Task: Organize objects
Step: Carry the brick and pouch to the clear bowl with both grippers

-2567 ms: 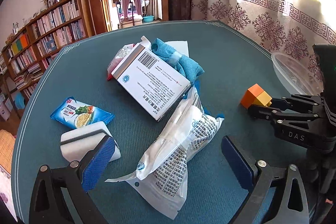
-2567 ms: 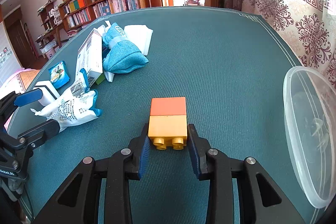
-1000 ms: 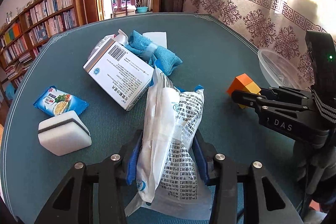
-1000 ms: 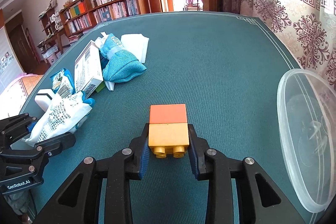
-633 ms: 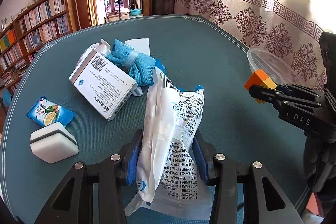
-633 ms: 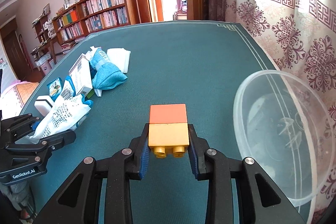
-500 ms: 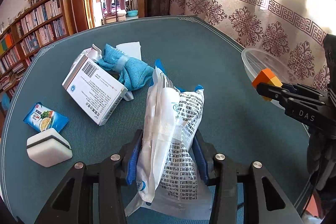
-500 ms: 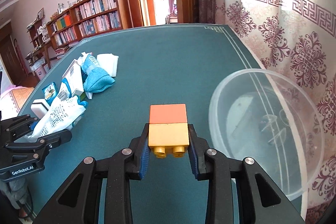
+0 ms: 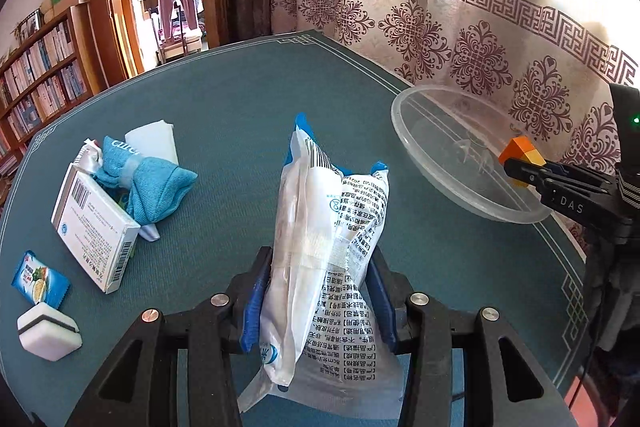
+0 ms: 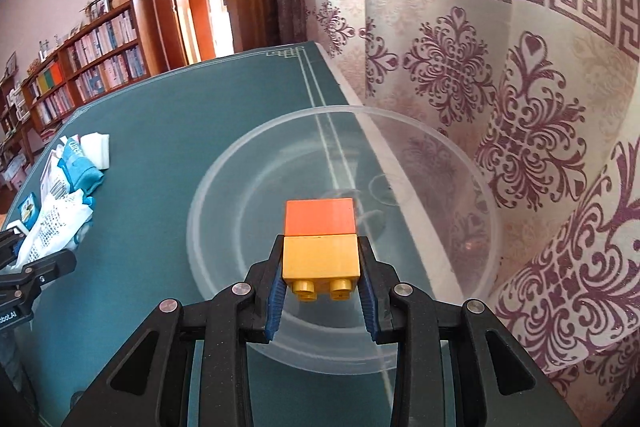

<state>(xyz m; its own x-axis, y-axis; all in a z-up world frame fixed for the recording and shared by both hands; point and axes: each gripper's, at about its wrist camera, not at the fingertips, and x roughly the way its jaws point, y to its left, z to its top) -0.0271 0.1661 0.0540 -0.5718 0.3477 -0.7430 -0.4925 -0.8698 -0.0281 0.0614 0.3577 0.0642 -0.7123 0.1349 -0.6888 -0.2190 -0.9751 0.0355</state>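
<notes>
Right gripper (image 10: 320, 277) clamps orange-and-yellow toy brick stack (image 10: 320, 233) above clear round plastic bowl (image 10: 460, 163). Left gripper (image 9: 318, 291) grips white printed plastic packet (image 9: 332, 239) over teal tabletop (image 9: 240, 107).

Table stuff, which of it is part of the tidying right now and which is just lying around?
In play:
- toy block in right gripper, over clear bowl
- white printed bag in left gripper

Lying about:
- white box
- blue cloth
- snack packet
- sponge

Left claw (image 9: 316, 291) is clamped partway closed and right claw (image 10: 320, 281) clamped narrower, both angled downward.
</notes>
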